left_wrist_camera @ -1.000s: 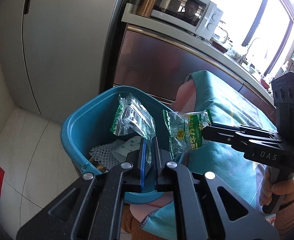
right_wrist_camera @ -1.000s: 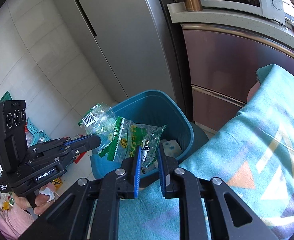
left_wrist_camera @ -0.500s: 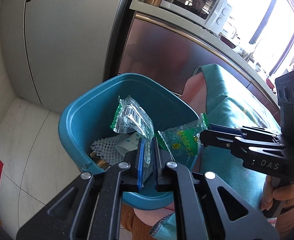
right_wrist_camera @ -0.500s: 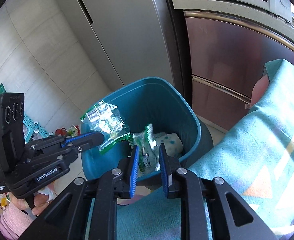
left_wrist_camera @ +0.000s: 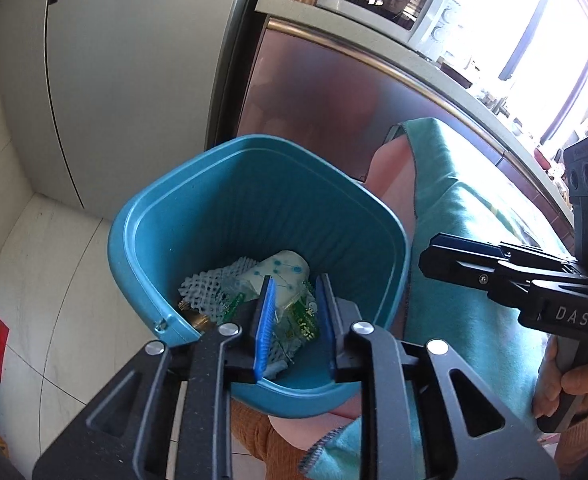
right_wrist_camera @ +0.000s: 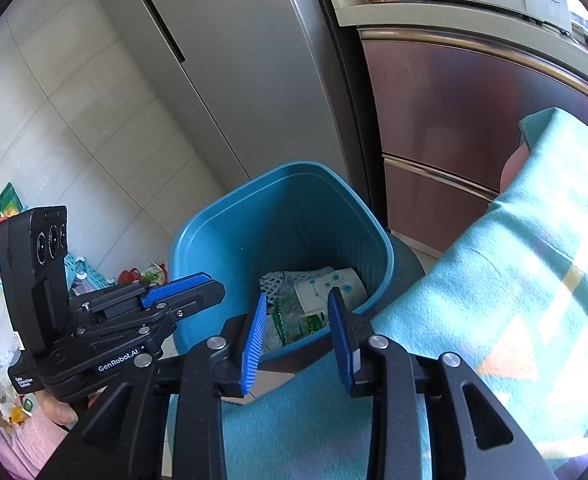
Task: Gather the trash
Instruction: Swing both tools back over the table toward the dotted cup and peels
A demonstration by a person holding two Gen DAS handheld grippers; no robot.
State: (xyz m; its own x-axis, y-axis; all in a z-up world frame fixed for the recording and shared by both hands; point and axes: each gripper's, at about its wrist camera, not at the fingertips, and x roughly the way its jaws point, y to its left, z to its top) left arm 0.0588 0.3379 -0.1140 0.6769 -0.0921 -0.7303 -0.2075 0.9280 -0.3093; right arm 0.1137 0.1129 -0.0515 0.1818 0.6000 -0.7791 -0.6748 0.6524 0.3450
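- left gripper jaws just opened, nothing between them, over the blue trash bin
- right gripper same, just released
- green snack wrappers lie inside with a paper cup

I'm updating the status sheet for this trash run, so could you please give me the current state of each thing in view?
Left gripper: open, jaws just opened, nothing held.
Right gripper: open, jaws just opened, nothing held.
Blue bin: upright, lidless, partly filled.
Green wrappers: released, lying in the bin.
Paper cup: on its side in the bin.
Foam net: in the bin.
Fridge: doors closed.
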